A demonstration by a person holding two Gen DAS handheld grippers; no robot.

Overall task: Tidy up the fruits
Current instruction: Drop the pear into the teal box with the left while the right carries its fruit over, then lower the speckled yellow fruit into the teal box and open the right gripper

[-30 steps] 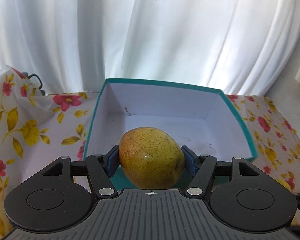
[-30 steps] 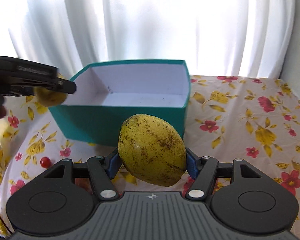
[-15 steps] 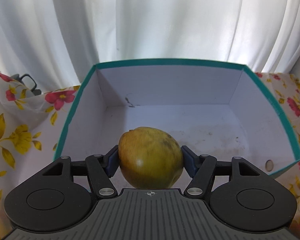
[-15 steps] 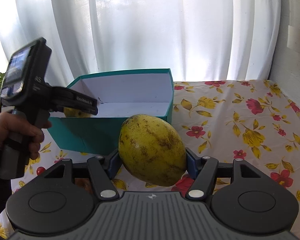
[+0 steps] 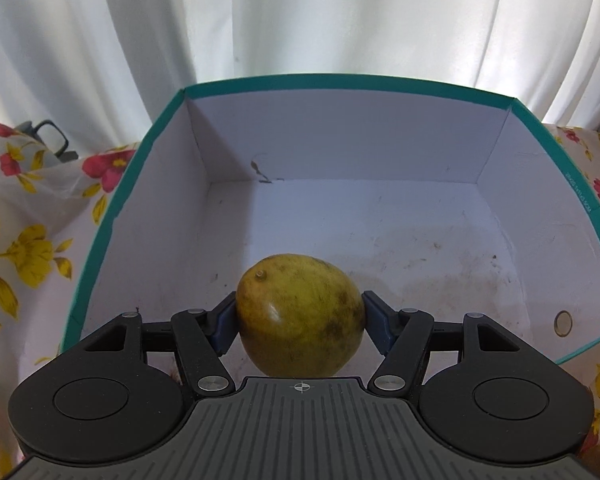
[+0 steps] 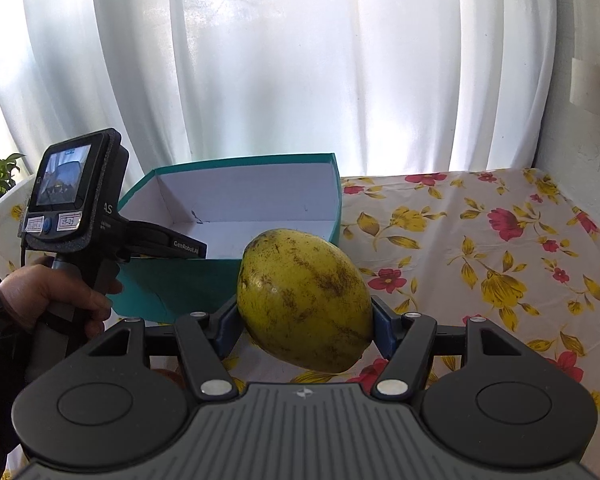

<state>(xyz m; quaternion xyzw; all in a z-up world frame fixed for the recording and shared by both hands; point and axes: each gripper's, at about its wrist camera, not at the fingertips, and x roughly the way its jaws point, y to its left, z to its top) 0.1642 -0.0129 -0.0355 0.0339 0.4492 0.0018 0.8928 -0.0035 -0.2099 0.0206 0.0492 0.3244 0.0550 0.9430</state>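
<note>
Two claws each clenched on a mango (image 5: 300,316) (image 6: 305,300); left claw (image 5: 300,320) inside bare teal box (image 5: 340,82).

Yellow-green speckled mango (image 5: 300,316), stem up, low inside teal box (image 5: 340,140). Second mango (image 6: 304,300), tilted, outside above flowered cloth.

The near wall of the teal box (image 5: 580,216) is being hidden by the left gripper's (image 5: 300,316) body. In the right wrist view, that gripper's jaws are being concealed behind the box wall, and the labels under its screen (image 6: 64,176) are too small to be read.
</note>
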